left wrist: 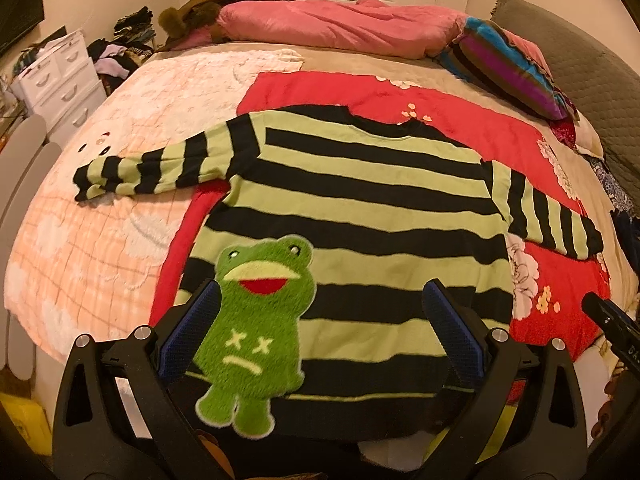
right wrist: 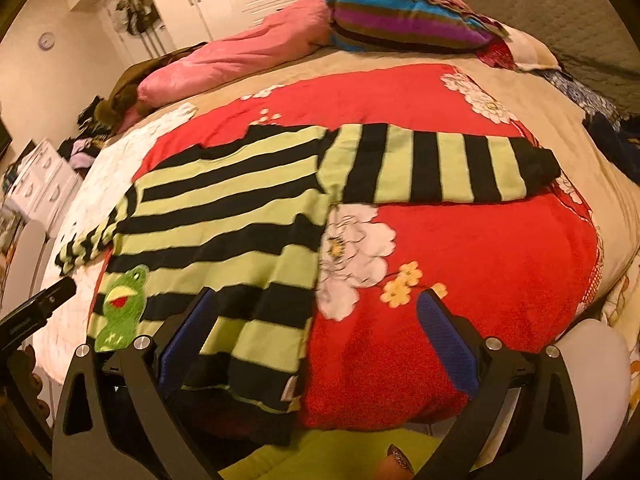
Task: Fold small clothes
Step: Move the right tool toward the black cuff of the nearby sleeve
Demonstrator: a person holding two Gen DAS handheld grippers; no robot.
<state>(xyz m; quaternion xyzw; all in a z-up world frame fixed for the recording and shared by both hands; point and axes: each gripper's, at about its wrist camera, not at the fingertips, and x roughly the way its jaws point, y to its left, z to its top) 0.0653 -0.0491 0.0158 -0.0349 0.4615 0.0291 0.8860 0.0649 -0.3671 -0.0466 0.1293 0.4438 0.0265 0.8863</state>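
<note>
A small green-and-black striped sweater (left wrist: 360, 200) lies flat on the bed, both sleeves spread out, with a fuzzy green frog patch (left wrist: 256, 328) near its hem. My left gripper (left wrist: 320, 312) stands open above the hem, the frog between its blue pads (left wrist: 452, 332). In the right wrist view the sweater (right wrist: 224, 220) fills the left half, its right sleeve (right wrist: 448, 168) stretched across a red floral blanket (right wrist: 480, 260). My right gripper (right wrist: 316, 320) is open over the sweater's lower right corner. Nothing is held.
A pink quilt (left wrist: 340, 24) and a striped pillow (left wrist: 504, 64) lie at the bed's far side. A pink checked cover (left wrist: 120, 208) lies left of the sweater. White drawers (left wrist: 60, 76) and heaped clothes stand beside the bed. A finger (right wrist: 400, 460) shows below the right gripper.
</note>
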